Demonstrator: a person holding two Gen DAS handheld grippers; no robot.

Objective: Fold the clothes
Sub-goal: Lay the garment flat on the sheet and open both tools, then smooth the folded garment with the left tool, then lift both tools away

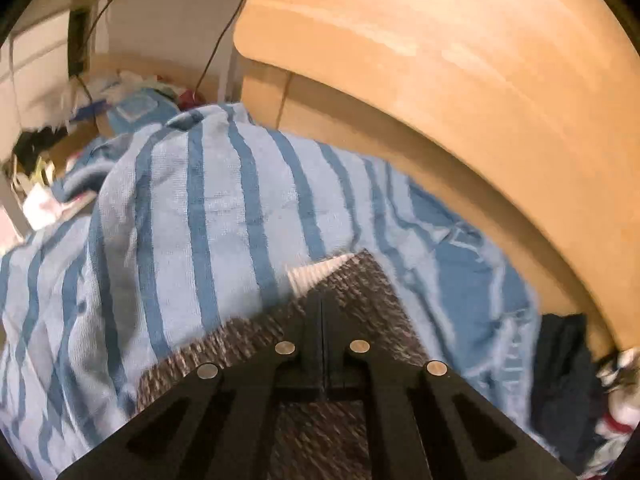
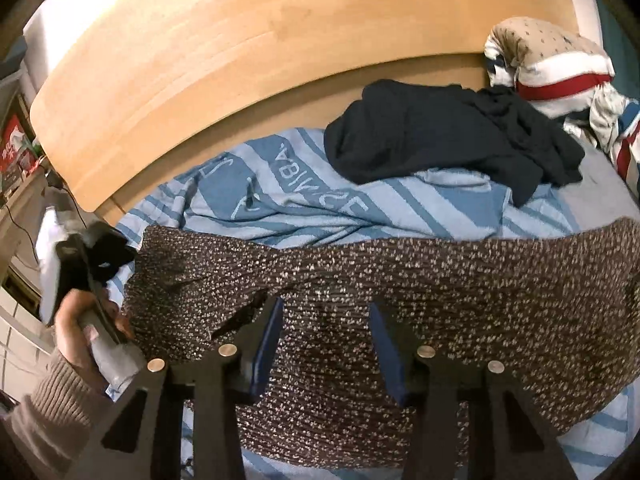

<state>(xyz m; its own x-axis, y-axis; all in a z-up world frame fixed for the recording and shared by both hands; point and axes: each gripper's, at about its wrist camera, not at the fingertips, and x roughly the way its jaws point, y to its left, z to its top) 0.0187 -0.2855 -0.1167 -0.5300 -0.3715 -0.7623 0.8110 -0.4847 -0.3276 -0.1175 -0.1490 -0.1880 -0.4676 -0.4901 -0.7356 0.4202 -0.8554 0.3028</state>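
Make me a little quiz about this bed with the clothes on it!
1. True or false: the left hand-held gripper is shut on the speckled brown knit.
2. What lies on the striped blue blanket close to the wooden headboard? A) a dark navy garment B) a yellow towel C) a shoe
3. Fill in: the right hand-held gripper hangs over the knit with its jaws ____.

Key
1. True: its jaws are together with the knit's corner pinched between them.
2. A: the dark navy garment sits bunched there.
3. Open: the blue pads stand apart, gripping nothing.
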